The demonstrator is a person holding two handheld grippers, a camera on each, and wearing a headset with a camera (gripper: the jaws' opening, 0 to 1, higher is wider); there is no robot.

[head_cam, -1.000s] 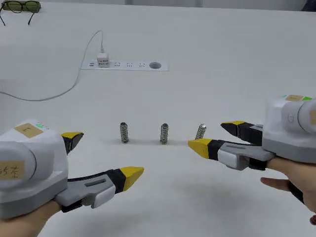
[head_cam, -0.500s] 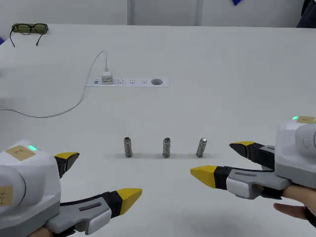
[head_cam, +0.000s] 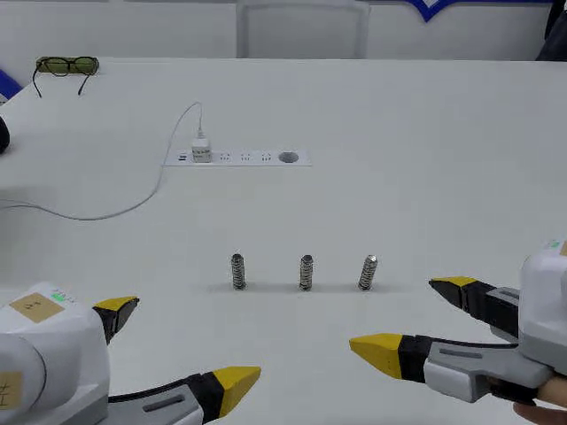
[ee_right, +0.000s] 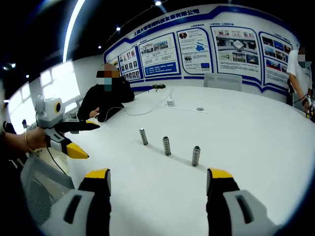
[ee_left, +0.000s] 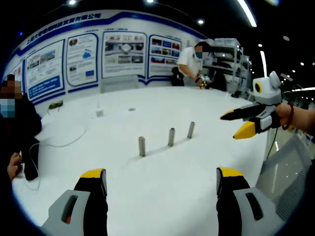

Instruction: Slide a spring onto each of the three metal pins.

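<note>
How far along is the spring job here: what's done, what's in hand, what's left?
It looks finished. Done: the left spring, middle spring and right spring each sit on one of the pins, standing in a row on the table. In hand: nothing; the left tongs and right tongs are open and empty, short of the row. Left: apparently nothing, since every pin carries a spring.
</note>
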